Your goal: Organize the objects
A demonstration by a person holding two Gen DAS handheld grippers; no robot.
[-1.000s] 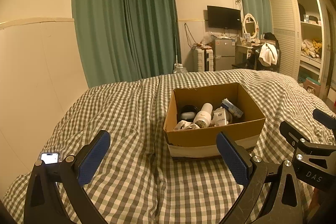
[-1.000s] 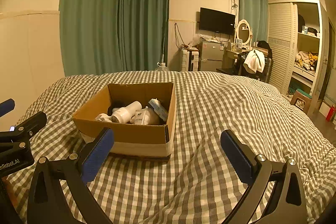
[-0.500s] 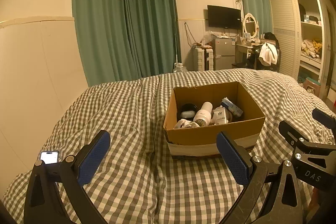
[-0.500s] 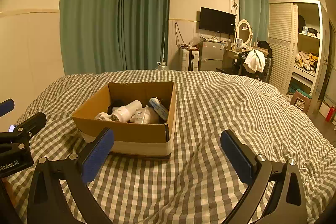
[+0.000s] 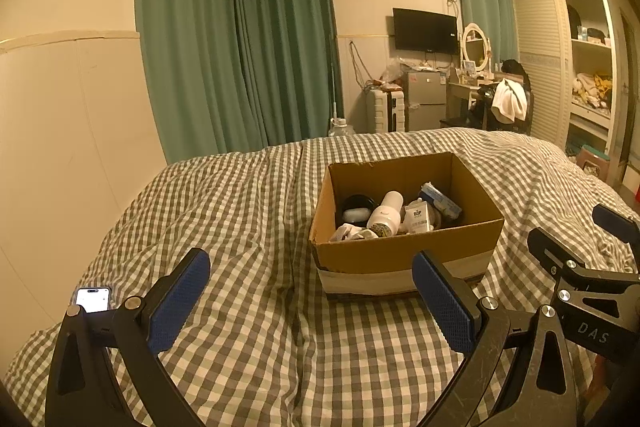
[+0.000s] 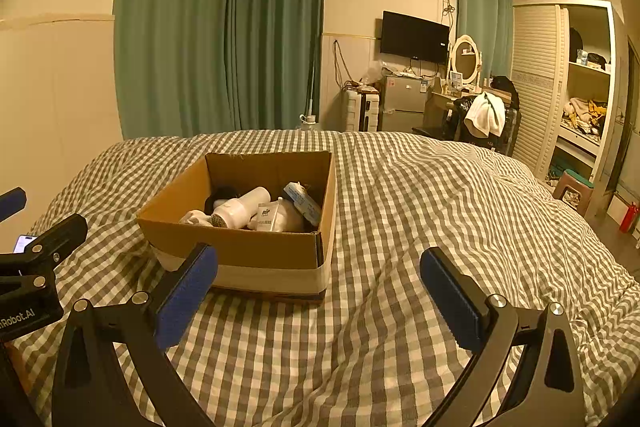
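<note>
An open cardboard box (image 5: 400, 255) (image 6: 256, 251) sits on a checked bed cover. Inside lie a white bottle (image 5: 386, 213) (image 6: 240, 209), a small white carton (image 5: 418, 219) (image 6: 267, 217), a blue-and-white pack (image 5: 440, 199) (image 6: 303, 203), a black round case (image 5: 356, 209) and white crumpled cloth (image 5: 352, 233). My left gripper (image 5: 312, 301) is open and empty, just short of the box's near left corner. My right gripper (image 6: 320, 297) is open and empty in front of the box's near right corner. Each gripper shows at the edge of the other's view.
A lit phone (image 5: 93, 299) lies on the bed cover at the near left, by the wall. Green curtains (image 5: 240, 39), a wall TV (image 5: 425, 30), a small fridge (image 5: 425, 101), a chair with clothes (image 5: 508, 103) and an open wardrobe (image 5: 588, 67) stand beyond the bed.
Both views have shifted very slightly; the box sits a touch lower in the left wrist view. Both grippers stay open and empty.
</note>
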